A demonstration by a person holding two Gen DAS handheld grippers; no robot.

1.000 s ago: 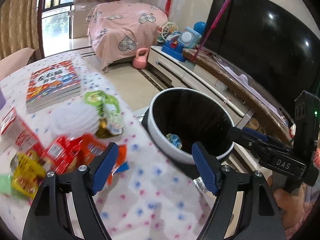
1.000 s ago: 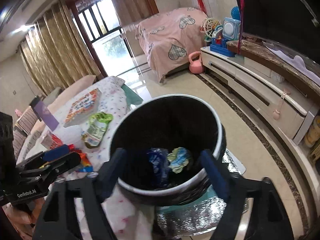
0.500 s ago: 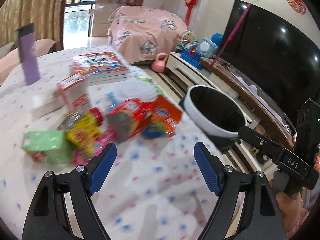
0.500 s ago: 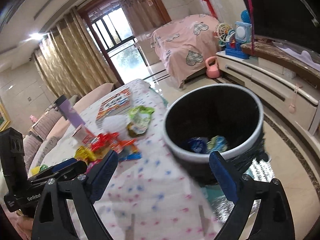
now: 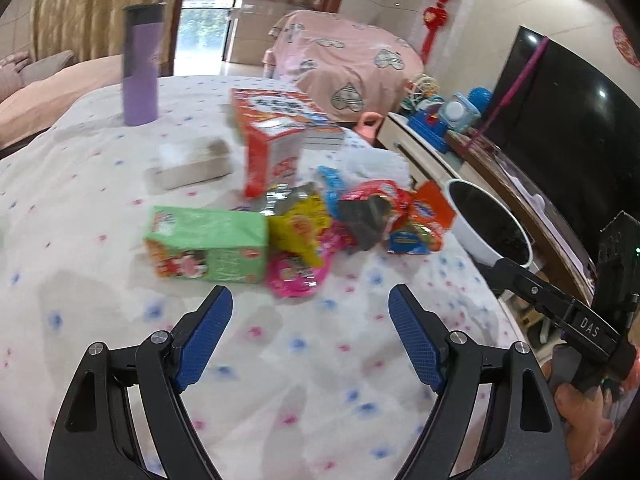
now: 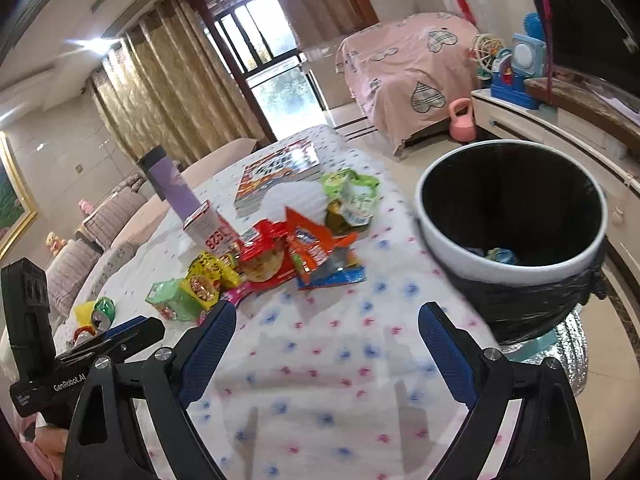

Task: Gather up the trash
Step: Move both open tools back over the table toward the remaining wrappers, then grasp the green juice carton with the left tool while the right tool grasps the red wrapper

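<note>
Desk (image 5: 280, 360) draped in white cloth with pink and blue dots. On it: purple tumbler (image 5: 140, 68) upright at far side; stack of books (image 6: 280, 172) near far edge; red-and-white carton (image 5: 272, 152) standing; grey flat box (image 5: 192, 164); green carton (image 5: 208, 244) on its side, touching a heap of snack wrappers (image 5: 360, 216). Crumpled white tissue (image 6: 296, 196) just beside books. Green wrapper (image 6: 352, 196) near bin-side edge.

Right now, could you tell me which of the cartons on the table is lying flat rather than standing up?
The green carton, lying on its side at the near edge of the wrapper pile; the red-and-white carton behind it stands upright.
</note>
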